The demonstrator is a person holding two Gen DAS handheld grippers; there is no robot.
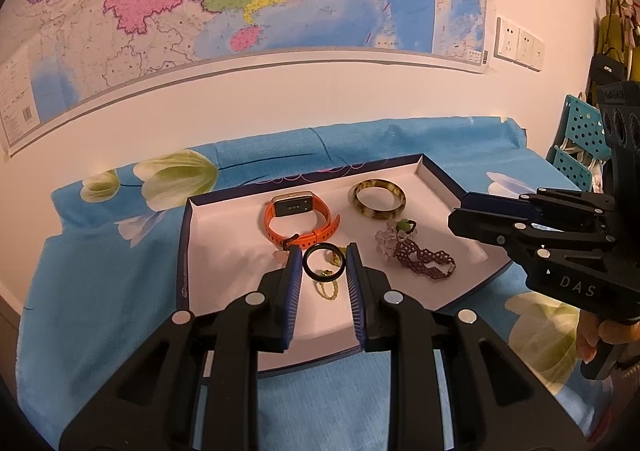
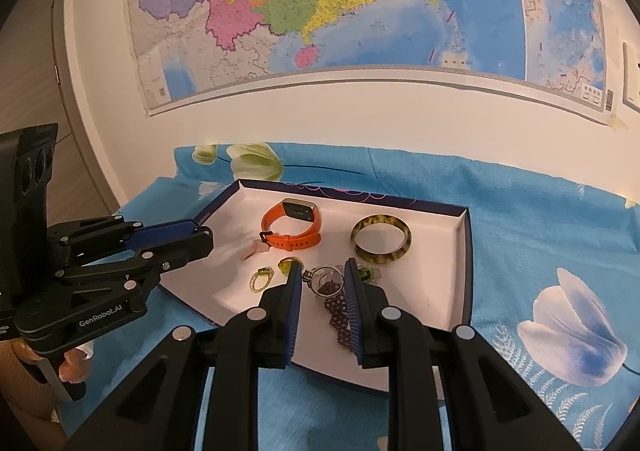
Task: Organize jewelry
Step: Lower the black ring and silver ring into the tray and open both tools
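A white-lined tray with a dark blue rim (image 1: 224, 251) (image 2: 440, 315) lies on the blue floral cloth. In it are an orange watch (image 1: 298, 217) (image 2: 294, 227), a tortoiseshell bangle (image 1: 378, 198) (image 2: 381, 239), a purple beaded bracelet (image 1: 424, 261) (image 2: 340, 315), a green chain ring (image 1: 328, 285) (image 2: 262, 279) and small trinkets. My left gripper (image 1: 324, 263) is shut on a black ring (image 1: 323, 262) above the tray. My right gripper (image 2: 320, 279) is shut on a clear ring (image 2: 326, 282) over the purple bracelet.
A large map hangs on the white wall behind (image 1: 240, 3). Wall sockets (image 1: 518, 45) and a teal perforated rack (image 1: 580, 139) stand at the right. The right gripper's body (image 1: 560, 247) hangs over the tray's right edge; the left gripper's body (image 2: 100, 271) is at its left edge.
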